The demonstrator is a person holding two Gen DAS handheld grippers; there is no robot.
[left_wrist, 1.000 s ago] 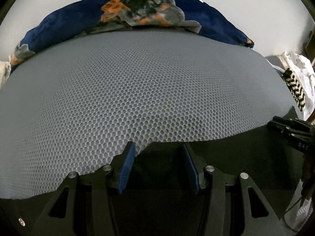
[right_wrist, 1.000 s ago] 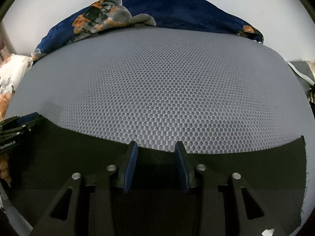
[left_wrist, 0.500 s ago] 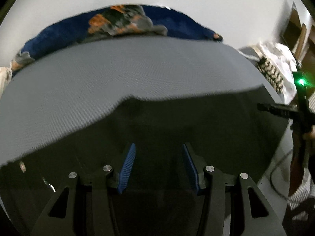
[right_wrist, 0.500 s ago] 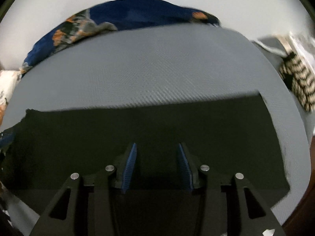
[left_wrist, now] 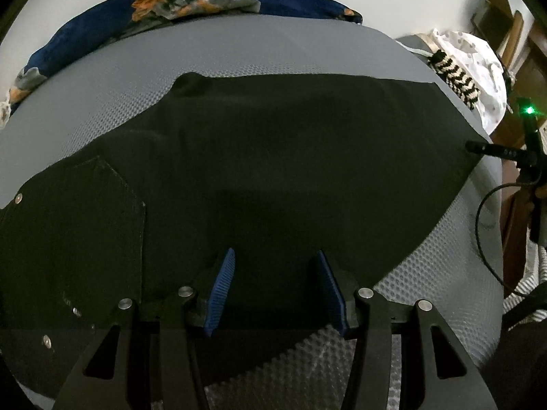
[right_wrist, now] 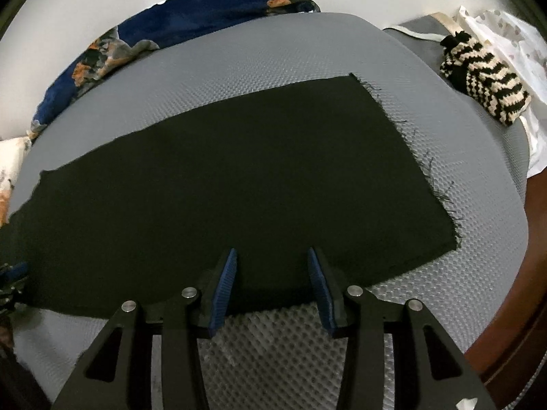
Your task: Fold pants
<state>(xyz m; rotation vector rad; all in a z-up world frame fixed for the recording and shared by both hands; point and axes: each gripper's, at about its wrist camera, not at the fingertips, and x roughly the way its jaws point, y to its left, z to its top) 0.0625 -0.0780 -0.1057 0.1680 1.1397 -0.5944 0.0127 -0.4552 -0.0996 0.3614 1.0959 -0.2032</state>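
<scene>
While both the left gripper and right gripper stood unclenched over the black pants, nothing gripped, next fold req'd edges kept aligned on the grey mat.

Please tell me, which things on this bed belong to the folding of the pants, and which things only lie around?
Belong to the job:
- black pants, spread flat
- grey mesh mat under them
- left tongs and right tongs, both open over the near edge

Only lying around:
- blue flowered blanket
- striped knitted item
- white dotted cloth
</scene>
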